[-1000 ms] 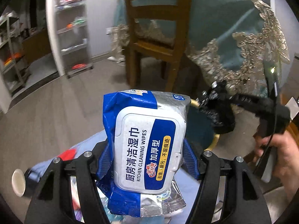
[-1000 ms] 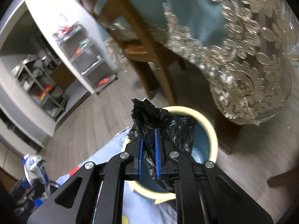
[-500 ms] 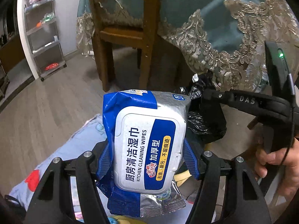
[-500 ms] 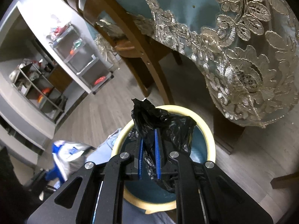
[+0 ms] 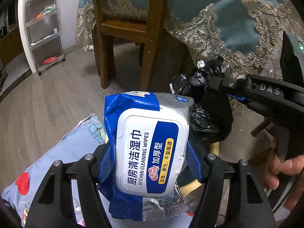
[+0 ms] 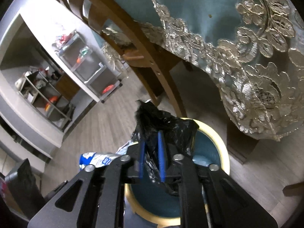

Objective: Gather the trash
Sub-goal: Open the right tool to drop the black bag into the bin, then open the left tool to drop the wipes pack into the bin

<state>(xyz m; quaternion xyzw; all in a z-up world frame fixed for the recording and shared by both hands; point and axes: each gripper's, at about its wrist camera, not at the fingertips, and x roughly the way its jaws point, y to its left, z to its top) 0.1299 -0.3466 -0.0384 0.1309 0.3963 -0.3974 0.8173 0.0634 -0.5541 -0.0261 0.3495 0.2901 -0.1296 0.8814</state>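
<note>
1. Left tool (image 5: 150,163) is clamped on a wipes pack (image 5: 150,148), blue pads pressing both its sides, carried above the floor right next to the bin (image 6: 218,142). My guess is it's lined up to go in.
2. Right tool (image 6: 151,163) is pinched nearly closed on a bunch of black bag (image 6: 163,131), holding it up over the bin. Looks like that keeps the liner's mouth lifted so the pack can drop in.
3. The pack is blue and silver with a white flip lid, crinkled and fairly flat, so probably mostly empty.
4. The bin has a yellowish rim and teal inside, and stands beside the lace-draped desk (image 6: 247,38) and chair (image 5: 129,28).
</note>
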